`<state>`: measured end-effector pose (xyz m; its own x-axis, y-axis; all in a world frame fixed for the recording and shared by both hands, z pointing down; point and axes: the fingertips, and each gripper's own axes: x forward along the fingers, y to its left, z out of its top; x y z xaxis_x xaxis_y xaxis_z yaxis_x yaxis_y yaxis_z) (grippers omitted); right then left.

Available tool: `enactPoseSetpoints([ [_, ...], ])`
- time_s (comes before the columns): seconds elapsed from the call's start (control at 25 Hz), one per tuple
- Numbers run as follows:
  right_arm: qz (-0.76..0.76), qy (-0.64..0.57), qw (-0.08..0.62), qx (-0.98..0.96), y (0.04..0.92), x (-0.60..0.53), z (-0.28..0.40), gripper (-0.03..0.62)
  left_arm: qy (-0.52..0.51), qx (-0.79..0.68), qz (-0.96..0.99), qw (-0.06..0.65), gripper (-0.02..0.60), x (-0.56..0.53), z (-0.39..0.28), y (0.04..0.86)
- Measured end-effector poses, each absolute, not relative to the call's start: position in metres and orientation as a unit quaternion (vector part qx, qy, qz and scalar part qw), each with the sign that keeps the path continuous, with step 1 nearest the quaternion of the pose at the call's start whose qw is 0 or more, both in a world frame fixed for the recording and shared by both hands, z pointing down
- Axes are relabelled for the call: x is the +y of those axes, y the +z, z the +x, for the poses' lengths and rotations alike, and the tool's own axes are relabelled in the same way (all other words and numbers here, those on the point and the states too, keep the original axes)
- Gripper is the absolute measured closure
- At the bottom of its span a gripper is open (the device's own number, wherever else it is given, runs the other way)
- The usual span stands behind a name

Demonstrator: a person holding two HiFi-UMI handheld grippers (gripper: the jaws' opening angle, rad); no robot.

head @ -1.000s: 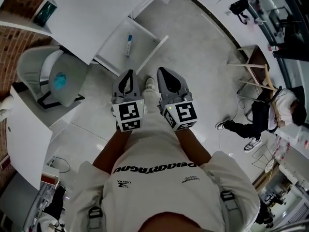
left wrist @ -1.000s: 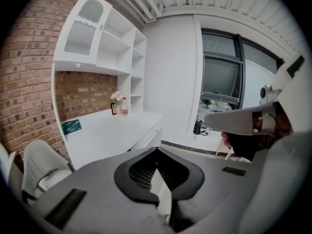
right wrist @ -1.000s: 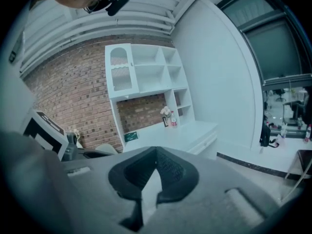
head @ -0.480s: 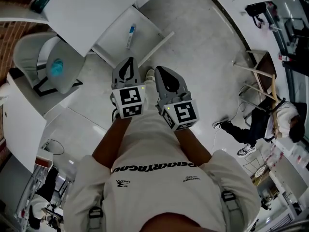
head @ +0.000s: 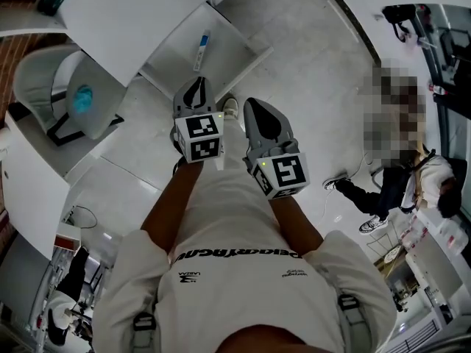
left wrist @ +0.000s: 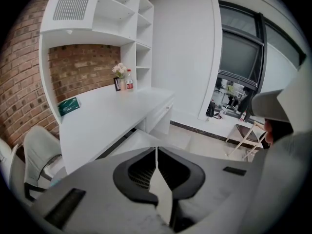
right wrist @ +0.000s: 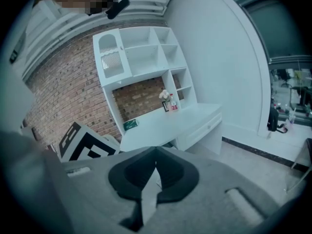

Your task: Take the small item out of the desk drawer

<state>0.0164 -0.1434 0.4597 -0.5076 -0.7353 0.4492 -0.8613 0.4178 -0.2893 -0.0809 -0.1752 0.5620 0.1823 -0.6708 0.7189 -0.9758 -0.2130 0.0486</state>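
Grey chair (head: 51, 87) left of open drawer (head: 221, 39); white desk (head: 125, 13) adjoining drawer; white-blue tube (head: 200, 52) inside drawer. Left gripper (head: 195, 94) below drawer, jaws nearly together, just easing apart, empty; right gripper (head: 263, 120) lower right, closed, empty. Shirt (head: 235, 285) lettering unreadable.

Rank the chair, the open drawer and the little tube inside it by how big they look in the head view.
1. The chair and the open drawer look about alike, too close to rank.
2. The tube is by far the smallest, lying in the drawer.
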Motion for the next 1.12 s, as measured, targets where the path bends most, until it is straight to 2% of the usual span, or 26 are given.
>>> enactPoseSetpoints([
  [0.28, 0.485, 0.265, 0.137, -0.822, 0.484, -0.149, 0.015, 0.594, 0.314, -0.546, 0.725, 0.277, 0.524, -0.198, -0.079, 0.599],
  [0.56, 0.487, 0.274, 0.144, -0.816, 0.503, -0.164, 0.014, 0.594, 0.342, -0.529, 0.718, 0.296, 0.448, -0.216, -0.081, 0.636],
  [1.12, 0.493, 0.297, 0.162, -0.802, 0.540, -0.183, 0.013, 0.594, 0.381, -0.506, 0.695, 0.340, 0.419, -0.251, -0.091, 0.710],
])
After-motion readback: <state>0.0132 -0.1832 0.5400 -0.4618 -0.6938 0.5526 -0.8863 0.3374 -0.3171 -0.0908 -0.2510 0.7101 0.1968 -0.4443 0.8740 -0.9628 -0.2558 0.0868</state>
